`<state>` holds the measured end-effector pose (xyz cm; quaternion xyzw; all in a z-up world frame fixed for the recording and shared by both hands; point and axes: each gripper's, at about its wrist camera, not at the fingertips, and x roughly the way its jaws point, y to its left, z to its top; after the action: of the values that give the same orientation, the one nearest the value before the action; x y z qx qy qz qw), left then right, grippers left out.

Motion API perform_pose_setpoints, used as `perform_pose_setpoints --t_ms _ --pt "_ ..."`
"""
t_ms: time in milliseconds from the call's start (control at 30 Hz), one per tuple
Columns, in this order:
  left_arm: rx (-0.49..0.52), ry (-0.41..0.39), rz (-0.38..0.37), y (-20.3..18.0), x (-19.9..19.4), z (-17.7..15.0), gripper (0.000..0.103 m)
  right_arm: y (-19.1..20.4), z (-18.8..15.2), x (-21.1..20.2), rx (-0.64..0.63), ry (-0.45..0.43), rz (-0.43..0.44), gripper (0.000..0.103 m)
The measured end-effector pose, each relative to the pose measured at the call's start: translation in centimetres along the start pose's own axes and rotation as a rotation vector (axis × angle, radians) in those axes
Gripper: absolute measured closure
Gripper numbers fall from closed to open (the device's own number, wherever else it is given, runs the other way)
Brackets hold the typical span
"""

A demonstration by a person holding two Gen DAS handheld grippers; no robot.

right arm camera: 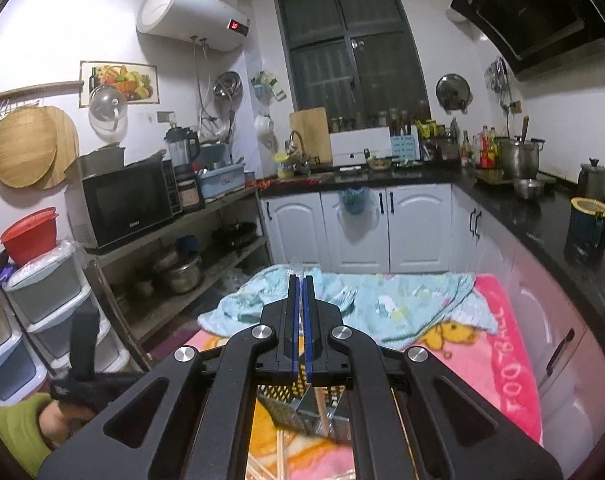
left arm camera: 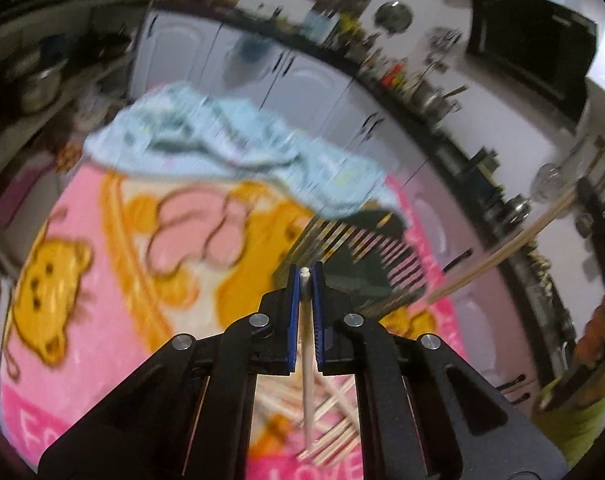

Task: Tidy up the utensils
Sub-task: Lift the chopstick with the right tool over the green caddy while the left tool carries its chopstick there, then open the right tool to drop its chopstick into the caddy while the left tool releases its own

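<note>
With the left gripper [left arm camera: 306, 276] clenched on one white chopstick [left arm camera: 308, 380], carry it steadily to the dark holder [left arm camera: 366, 268], while the right gripper [right arm camera: 301, 284] grips a wooden chopstick [right arm camera: 321, 408].

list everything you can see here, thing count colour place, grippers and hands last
white chopstick: one, white, between the left gripper's pads
wooden chopsticks: loose pile, count unclear, tan, on the blanket under the left gripper
blanket: one, pink with yellow bears, underneath everything
cloth: one, light blue, crumpled at the blanket's far end
mesh holder: one, dark, below the right gripper
microwave: one, black, on the shelf
left gripper: shut on the white chopstick
right gripper: shut on a tan chopstick
</note>
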<state>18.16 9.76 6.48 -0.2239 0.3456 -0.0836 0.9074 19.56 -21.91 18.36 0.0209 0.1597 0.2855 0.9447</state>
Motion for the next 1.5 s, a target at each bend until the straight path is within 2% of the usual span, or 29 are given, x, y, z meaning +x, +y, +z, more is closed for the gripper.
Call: perform_pose_setpoints --t_ms 133,300,433,633,767,1000,1033,1067,1100,1133,1233,1300,1333,1400,1500 --pt "0.038 -0.08 -0.04 -3.2 -1.0 3.1 0.1 -0.2 0.9 0.0 -0.01 -0.02 -0.005 0.101" --pt "0.081 -0.188 -0.047 -6.3 -1.6 6.2 0.1 -0.4 1.9 0.5 -0.022 -0.037 -0.015 0.101" --pt "0.12 -0.273 -0.02 -8.4 -0.9 8.1 0.1 -0.8 2.5 1.3 -0.034 -0.045 -0.03 0.101" --pt "0.19 -0.359 0.048 -10.1 1.5 8.8 0.1 -1.9 2.2 3.4 -0.041 -0.029 -0.059 0.101" --pt "0.217 -0.375 0.083 -9.9 3.2 8.4 0.1 -2.7 0.8 5.1 -0.035 0.01 -0.076 0.101" --pt "0.203 -0.33 0.096 -8.3 5.3 7.3 0.099 -3.7 -1.6 7.4 -0.007 0.074 -0.093 0.1" --pt "0.201 -0.326 0.099 -8.0 5.4 7.1 0.097 -3.8 -1.9 7.6 -0.006 0.081 -0.097 0.097" --pt "0.201 -0.318 0.094 -7.8 5.4 6.9 0.087 -3.9 -2.3 7.7 -0.002 0.086 -0.104 0.086" --pt "0.199 -0.314 0.094 -7.6 5.4 6.8 0.073 -3.9 -2.5 7.7 0.001 0.087 -0.107 0.079" --pt "0.195 -0.307 0.088 -7.3 5.2 6.6 0.066 -4.0 -2.7 7.6 0.005 0.084 -0.111 0.07" --pt "0.199 -0.307 0.084 -6.8 4.6 5.9 0.058 -4.0 -3.3 7.1 -0.002 0.073 -0.125 0.067" --pt "0.196 -0.321 0.079 -6.5 3.7 5.4 0.034 -4.1 -3.5 6.6 0.001 0.067 -0.126 0.059" --pt "0.197 -0.326 0.076 -6.4 3.3 5.2 0.028 -4.1 -3.6 6.2 0.004 0.061 -0.125 0.055" --pt "0.198 -0.344 0.073 -6.1 2.3 4.7 0.016 -4.1 -3.9 5.5 -0.002 0.052 -0.131 0.053" --pt "0.182 -0.352 0.067 -5.5 1.0 3.9 0.011 -3.9 -4.4 4.5 -0.015 0.042 -0.144 0.048"
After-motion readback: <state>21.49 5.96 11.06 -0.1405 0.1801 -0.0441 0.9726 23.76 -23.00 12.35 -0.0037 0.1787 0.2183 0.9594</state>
